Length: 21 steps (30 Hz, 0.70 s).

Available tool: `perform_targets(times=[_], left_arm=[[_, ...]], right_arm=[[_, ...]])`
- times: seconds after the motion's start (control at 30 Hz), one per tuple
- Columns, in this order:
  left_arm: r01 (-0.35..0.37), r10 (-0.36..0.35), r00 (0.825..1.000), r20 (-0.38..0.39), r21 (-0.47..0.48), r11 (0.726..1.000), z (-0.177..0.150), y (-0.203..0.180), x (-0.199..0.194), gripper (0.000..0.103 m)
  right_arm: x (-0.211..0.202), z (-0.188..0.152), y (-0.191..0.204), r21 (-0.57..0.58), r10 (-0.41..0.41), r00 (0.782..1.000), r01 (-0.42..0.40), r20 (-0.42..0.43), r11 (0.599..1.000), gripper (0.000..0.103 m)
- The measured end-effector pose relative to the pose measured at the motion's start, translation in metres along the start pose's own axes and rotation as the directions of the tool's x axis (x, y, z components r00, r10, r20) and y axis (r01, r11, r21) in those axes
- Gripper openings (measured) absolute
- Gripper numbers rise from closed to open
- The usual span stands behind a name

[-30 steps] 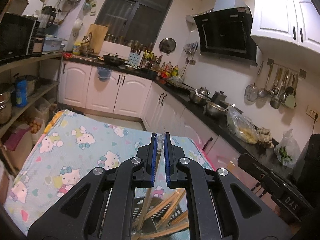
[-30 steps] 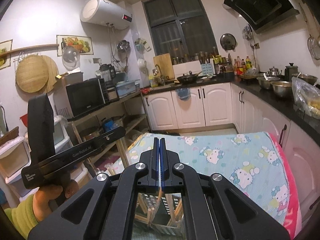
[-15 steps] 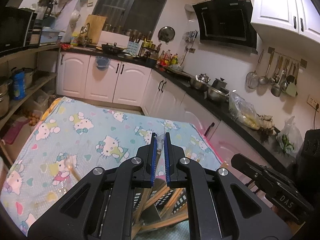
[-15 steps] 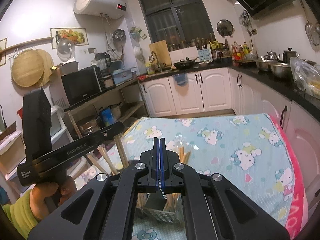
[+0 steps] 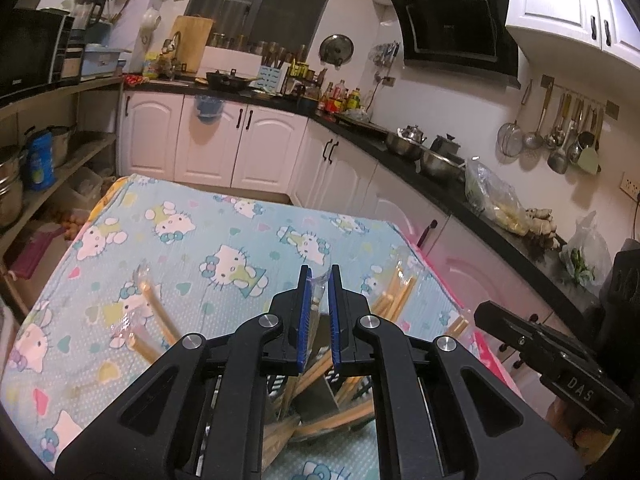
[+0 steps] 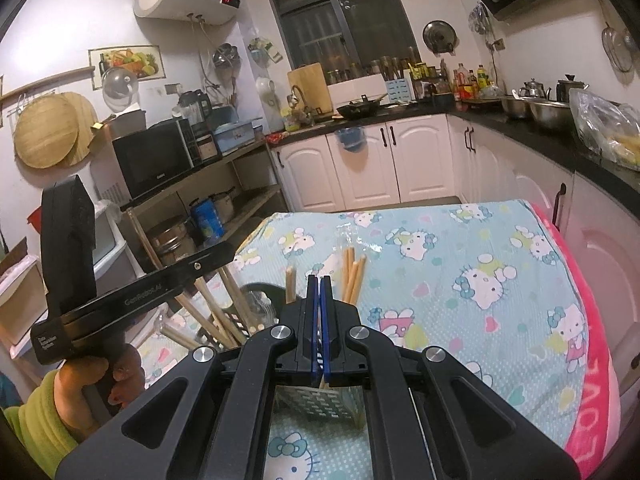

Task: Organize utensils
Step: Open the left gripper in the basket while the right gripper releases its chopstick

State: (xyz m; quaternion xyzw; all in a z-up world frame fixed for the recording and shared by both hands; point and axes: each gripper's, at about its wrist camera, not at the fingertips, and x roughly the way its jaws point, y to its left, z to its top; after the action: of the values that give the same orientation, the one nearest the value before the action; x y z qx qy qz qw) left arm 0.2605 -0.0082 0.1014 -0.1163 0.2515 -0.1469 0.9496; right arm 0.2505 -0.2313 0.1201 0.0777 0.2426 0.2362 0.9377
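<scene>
Far left in the right wrist view, a hand (image 6: 94, 376) in a green sleeve (image 6: 28, 428) grips the left gripper's handle beside the table. Just to its right, wooden chopsticks (image 6: 354, 276) stand at loose angles in a perforated utensil holder (image 6: 316, 402) on the cartoon-cat tablecloth (image 6: 460, 280). The right gripper (image 6: 319, 300) sits above that holder, jaws pressed together; whether they pinch anything cannot be told. In the left wrist view, a clear-wrapped chopstick pair (image 5: 148, 312) lies on the cloth at left. At centre the left gripper (image 5: 318, 292) has its jaws nearly closed, clamping a clear-wrapped chopstick (image 5: 317, 304) above the holder, which is crowded with more sticks.
</scene>
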Motion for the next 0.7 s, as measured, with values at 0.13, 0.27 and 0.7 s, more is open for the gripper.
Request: perform_targets(times=[0.13, 0.27, 0.7], left_arm=[[-0.004, 0.004, 1.0, -0.014, 0.003, 1.0, -0.003, 0.001, -0.006, 0.012], [-0.005, 0.006, 1.0, -0.025, 0.017, 1.0, -0.004, -0.001, -0.013, 0.029], [-0.004, 0.005, 1.0, -0.022, 0.028, 1.0, -0.009, -0.004, -0.051, 0.055]], right_arm=[[-0.003, -0.002, 0.001, -0.001, -0.008, 1.0, 0.008, -0.001, 1.0, 0.002], [-0.006, -0.002, 0.002, -0.002, -0.011, 1.0, 0.011, -0.007, 1.0, 0.017], [-0.031, -0.009, 0.022, -0.041, -0.021, 1.0, 0.021, 0.005, 0.999, 0.036]])
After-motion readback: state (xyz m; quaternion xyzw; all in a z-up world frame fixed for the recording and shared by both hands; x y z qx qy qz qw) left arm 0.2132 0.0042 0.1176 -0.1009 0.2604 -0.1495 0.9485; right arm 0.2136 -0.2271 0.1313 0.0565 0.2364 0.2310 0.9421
